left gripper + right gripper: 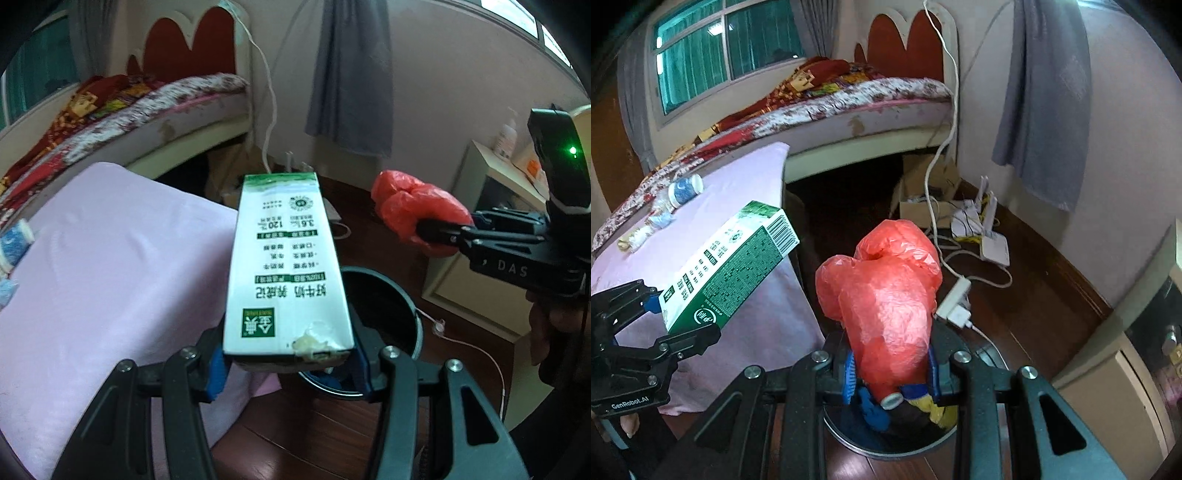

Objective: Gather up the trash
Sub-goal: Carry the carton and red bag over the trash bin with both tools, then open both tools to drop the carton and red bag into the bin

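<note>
1. the left gripper [288, 363] is clamped on the near end of a green and white milk carton [288, 273]; the carton's underside and the blue pads behind it are mostly hidden in the left wrist view.
2. the right gripper [891, 373] is clenched on a crumpled red plastic bag [886, 295], which bulges up past the fingers and hides whatever lies straight ahead of them.
3. the round black trash bin [388, 314] stands on the dark wooden floor [1015, 314]. in the left wrist view the carton covers its left part; in the right wrist view only its rim [886, 452] and some blue and yellow items inside show, the rest being behind the bag and fingers.
4. the carton is held in the air above the edge of the pink cloth-covered table [110, 258], just beside the bin; the bag is held above the bin.
5. only the right wrist view shows the small bottle [685, 190] and wrappers on the table's far side, the window [713, 48], and the power strip [955, 301] and white routers [991, 236] on the floor.
6. only the left wrist view shows the right gripper from the side, with a green light on its body and the hand holding it cut off at the frame edge.
7. the print on the carton is upside down and too small to read.
</note>
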